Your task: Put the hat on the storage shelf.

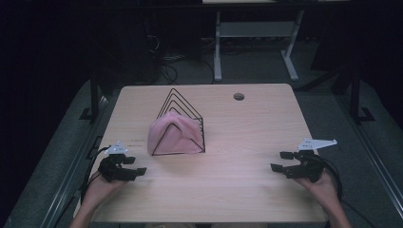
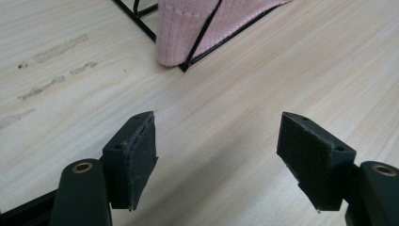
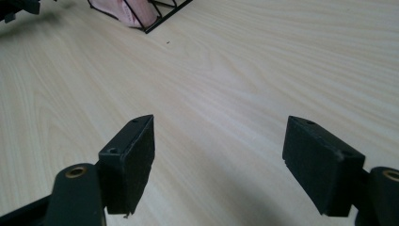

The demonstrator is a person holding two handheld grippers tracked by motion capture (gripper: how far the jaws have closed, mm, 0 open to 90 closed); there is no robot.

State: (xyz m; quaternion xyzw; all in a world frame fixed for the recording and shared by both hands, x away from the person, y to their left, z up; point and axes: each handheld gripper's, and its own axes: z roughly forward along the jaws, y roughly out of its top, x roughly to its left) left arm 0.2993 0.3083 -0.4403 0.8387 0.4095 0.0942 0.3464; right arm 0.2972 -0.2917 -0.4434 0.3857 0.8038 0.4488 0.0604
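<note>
A pink cloth [image 1: 173, 135] is draped inside a black wire rack [image 1: 183, 111] of triangular frames near the middle of the table. The cloth [image 2: 197, 28] and the rack's front corner [image 2: 184, 67] lie ahead of my left gripper [image 2: 216, 143], which is open with nothing between its jaws. In the high view the left gripper [image 1: 134, 165] rests at the table's front left, a little short of the rack. My right gripper [image 1: 280, 161] is at the front right, open and empty [image 3: 219, 155], with the rack [image 3: 155, 21] far ahead at upper left.
The light wooden table [image 1: 247, 128] has a round cable hole [image 1: 239, 96] at the back right. Faint smudges [image 2: 51, 70] mark the wood left of the rack. Beyond the table stand a white desk frame [image 1: 256, 42] and dark floor.
</note>
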